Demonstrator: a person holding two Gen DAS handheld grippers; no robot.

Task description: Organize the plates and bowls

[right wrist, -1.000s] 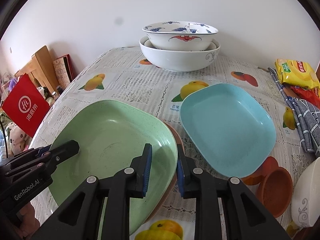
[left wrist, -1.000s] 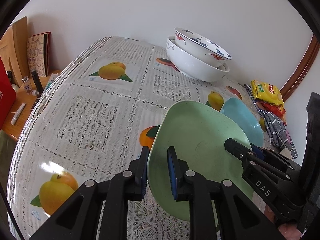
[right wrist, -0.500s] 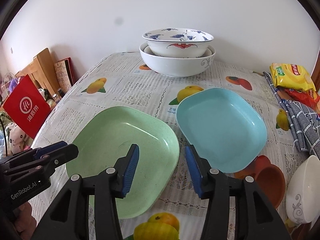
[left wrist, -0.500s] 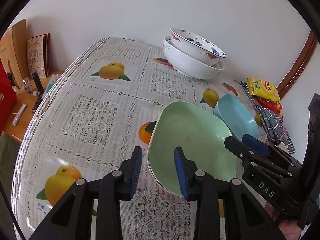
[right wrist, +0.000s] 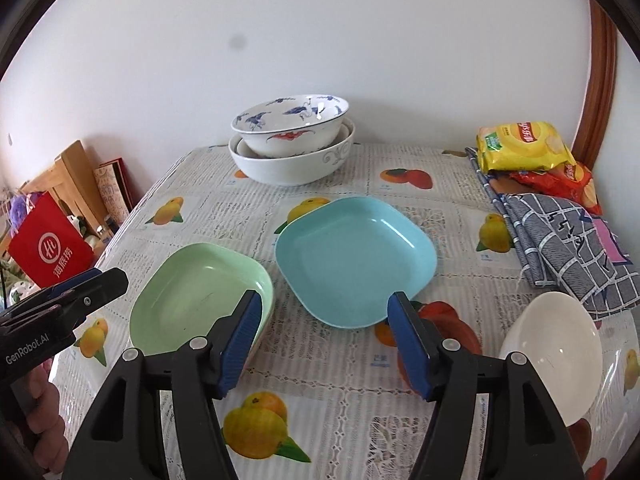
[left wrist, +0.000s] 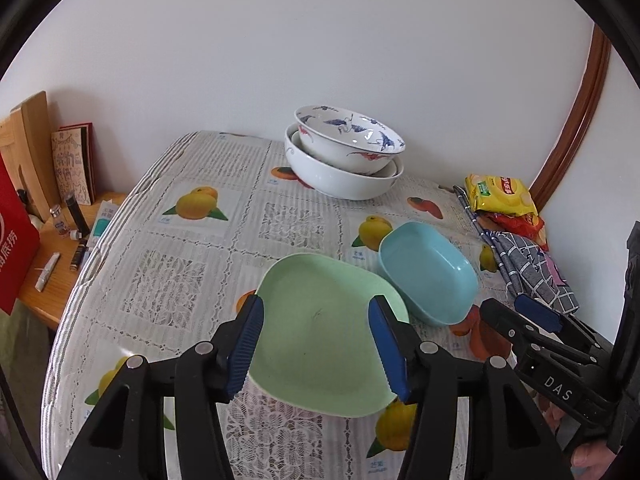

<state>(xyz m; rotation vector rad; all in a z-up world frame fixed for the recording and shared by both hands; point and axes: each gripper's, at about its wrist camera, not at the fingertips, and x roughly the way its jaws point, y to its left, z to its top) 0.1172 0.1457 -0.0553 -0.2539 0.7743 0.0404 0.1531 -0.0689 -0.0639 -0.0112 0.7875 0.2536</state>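
Note:
A green square plate [left wrist: 320, 332] [right wrist: 196, 292] lies flat on the fruit-print tablecloth, with a blue square plate [left wrist: 430, 272] [right wrist: 352, 252] just right of it. Two patterned white bowls [left wrist: 344, 152] [right wrist: 292, 140] stand nested at the table's back. A small white bowl [right wrist: 556, 348] sits at the near right. My left gripper [left wrist: 316, 312] hovers over the green plate's near side. Its jaws are opening and the pads touch nothing. My right gripper [right wrist: 325, 304] hangs above the gap between the two plates, jaws also opening, nothing between them.
Yellow and red snack bags [right wrist: 524, 148] and a folded checked cloth [right wrist: 560, 244] lie along the right edge. Left of the table stands a low wooden side table [left wrist: 44, 276] with small bottles, books and a red bag [right wrist: 52, 252]. A white wall closes the back.
Both grippers were shut on the green plate's rim. They let go, spread their jaws, and drew up and back. The plate now rests on the table.

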